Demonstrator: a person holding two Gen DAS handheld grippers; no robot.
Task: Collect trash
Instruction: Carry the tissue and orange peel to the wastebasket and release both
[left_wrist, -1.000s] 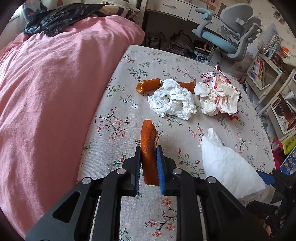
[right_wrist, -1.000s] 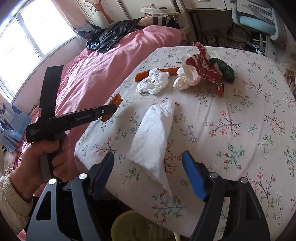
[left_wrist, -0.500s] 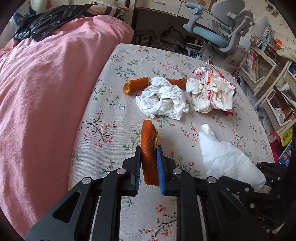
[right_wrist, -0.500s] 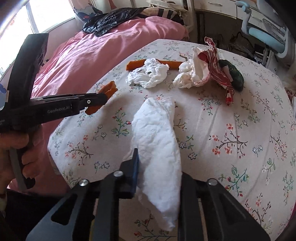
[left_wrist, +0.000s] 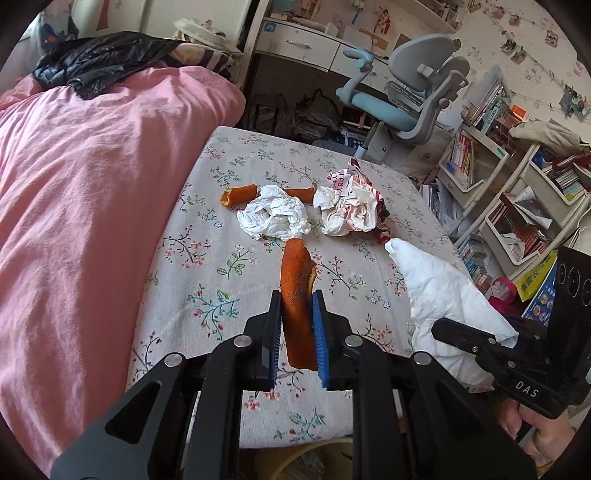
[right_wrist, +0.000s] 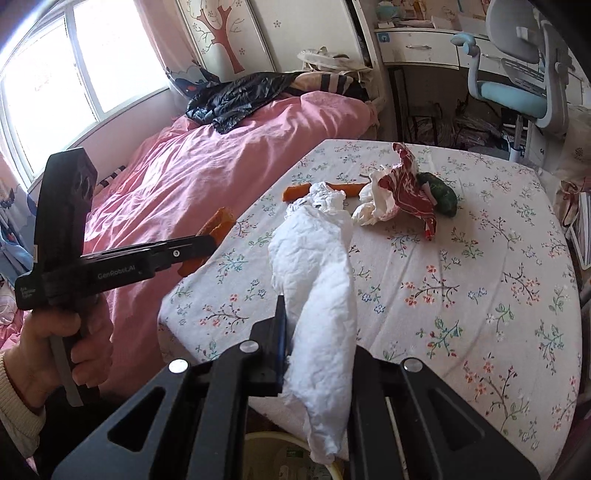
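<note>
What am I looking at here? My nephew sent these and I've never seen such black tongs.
They are handheld grippers, one in each of a person's hands, each with a camera looking along its fingers. The left gripper is shut on an orange peel. The right gripper is shut on a white tissue. Each view also shows the other gripper from the side. On the flowered tablecloth lie a crumpled tissue, more peel and a red-and-white wrapper. A bin sits below the edge.
</note>
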